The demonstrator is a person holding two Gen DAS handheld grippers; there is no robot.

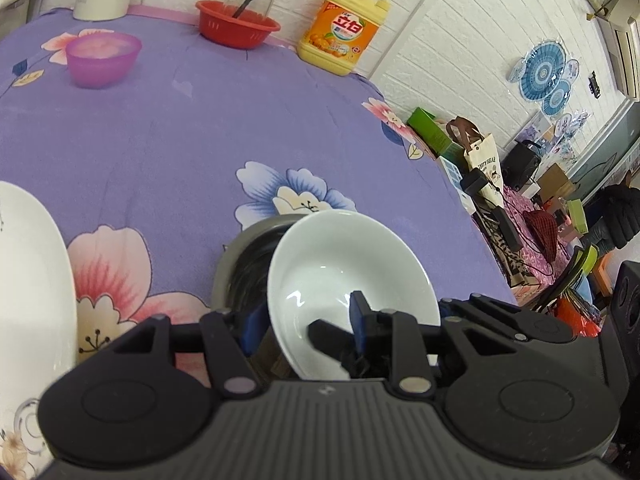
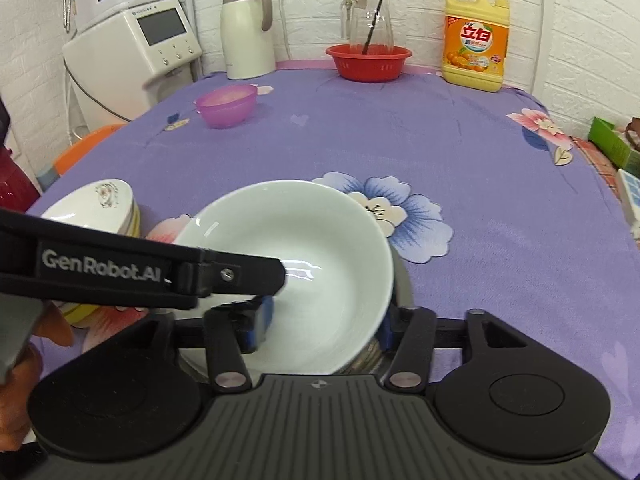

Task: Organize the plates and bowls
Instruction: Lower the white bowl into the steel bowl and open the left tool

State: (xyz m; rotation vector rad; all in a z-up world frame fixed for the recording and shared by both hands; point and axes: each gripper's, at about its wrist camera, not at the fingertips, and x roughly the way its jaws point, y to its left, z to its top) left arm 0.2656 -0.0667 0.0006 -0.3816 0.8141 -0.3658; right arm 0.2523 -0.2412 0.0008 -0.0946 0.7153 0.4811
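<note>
A plain white bowl [image 1: 344, 264] [image 2: 304, 264] sits tilted over a steel bowl [image 1: 240, 264] [image 2: 402, 292] on the purple flowered tablecloth. My left gripper [image 1: 304, 328] is shut on the white bowl's rim, one finger inside it and one outside; it reaches in from the left in the right wrist view [image 2: 272, 280]. My right gripper [image 2: 320, 328] is open, its fingers on either side of the white bowl's near part. A stack of white flower-printed bowls [image 2: 104, 208] stands to the left; its rim also shows in the left wrist view [image 1: 32, 280].
A pink plastic bowl [image 2: 226, 106] [image 1: 103, 58] sits mid-left. At the back stand a red basket [image 2: 368, 62] with a glass jug [image 2: 370, 20], a yellow detergent bottle [image 2: 476, 40], a white kettle [image 2: 246, 32] and a water dispenser [image 2: 136, 48]. The table's right edge [image 1: 472, 216] borders clutter.
</note>
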